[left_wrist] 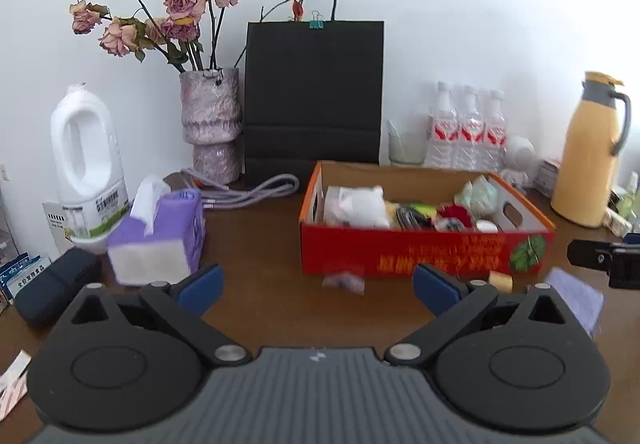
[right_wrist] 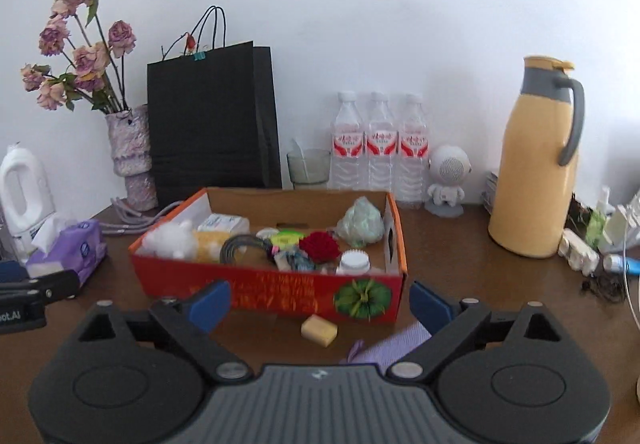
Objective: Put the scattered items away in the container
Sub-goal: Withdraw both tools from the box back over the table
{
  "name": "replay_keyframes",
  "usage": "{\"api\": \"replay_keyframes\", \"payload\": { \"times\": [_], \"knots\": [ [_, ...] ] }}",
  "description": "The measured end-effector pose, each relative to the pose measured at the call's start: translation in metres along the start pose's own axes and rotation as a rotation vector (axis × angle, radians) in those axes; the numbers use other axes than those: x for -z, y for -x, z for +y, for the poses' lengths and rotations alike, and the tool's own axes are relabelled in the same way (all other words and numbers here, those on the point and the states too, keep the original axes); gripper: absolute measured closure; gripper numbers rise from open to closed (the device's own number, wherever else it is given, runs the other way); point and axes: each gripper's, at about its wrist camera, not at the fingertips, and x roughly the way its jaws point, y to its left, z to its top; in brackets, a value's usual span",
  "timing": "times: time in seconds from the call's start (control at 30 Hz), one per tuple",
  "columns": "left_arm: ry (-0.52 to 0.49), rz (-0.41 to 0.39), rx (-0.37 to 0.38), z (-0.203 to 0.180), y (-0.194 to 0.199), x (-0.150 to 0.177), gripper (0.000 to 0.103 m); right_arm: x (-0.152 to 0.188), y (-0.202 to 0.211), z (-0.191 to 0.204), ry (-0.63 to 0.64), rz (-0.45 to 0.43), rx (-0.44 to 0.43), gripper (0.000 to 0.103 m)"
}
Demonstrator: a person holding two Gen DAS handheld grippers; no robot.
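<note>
left gripper (left_wrist: 318, 284): jaws wide apart, nothing between | right gripper (right_wrist: 320, 302): jaws wide apart, nothing between

Your left wrist view looks slightly down across the table (left_wrist: 256, 244) at the box (left_wrist: 424, 252) from its left front. Your right view faces it nearer, head-on; both share box (right_wrist: 280, 292) and back wall.

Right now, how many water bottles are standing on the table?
3, upright in a row against the back wall: left bottle, middle bottle, right bottle, between the glass and the white figurine. More could be hidden behind the black bag.
</note>
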Motion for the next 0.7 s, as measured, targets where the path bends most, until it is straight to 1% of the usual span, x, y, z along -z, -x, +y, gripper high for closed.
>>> {"api": "replay_keyframes", "payload": {
  "times": [0.07, 0.13, 0.2, 0.27, 0.33, 0.4, 0.57, 0.7],
  "knots": [
    [-0.002, 0.038, 0.012, 0.002, 0.019, 0.027, 0.000, 0.029, 0.020, -0.002, -0.044, 0.027, -0.025, 0.007],
    [0.002, 0.081, 0.025, 0.004, 0.030, 0.047, 0.000, 0.051, 0.035, -0.001, -0.081, 0.047, -0.044, 0.007],
    [-0.006, 0.116, 0.023, 0.004, 0.033, 0.058, 0.000, 0.067, 0.043, 0.001, -0.090, 0.062, -0.051, 0.007],
    [-0.016, 0.131, 0.007, 0.004, 0.035, 0.063, 0.000, 0.078, 0.050, 0.003, -0.091, 0.075, -0.044, 0.007],
    [-0.020, 0.121, 0.020, 0.005, 0.040, 0.062, 0.000, 0.083, 0.054, 0.003, -0.096, 0.092, -0.022, 0.008],
    [-0.028, 0.105, 0.031, 0.004, 0.044, 0.060, 0.000, 0.086, 0.060, 0.003, -0.108, 0.089, -0.006, 0.008],
    [-0.047, 0.081, 0.045, 0.000, 0.047, 0.057, 0.000, 0.086, 0.071, 0.003, -0.092, 0.049, -0.007, 0.008],
    [-0.065, 0.068, 0.075, -0.004, 0.043, 0.052, 0.000, 0.080, 0.063, -0.004, -0.112, 0.066, -0.016, 0.009]
  ]
}}
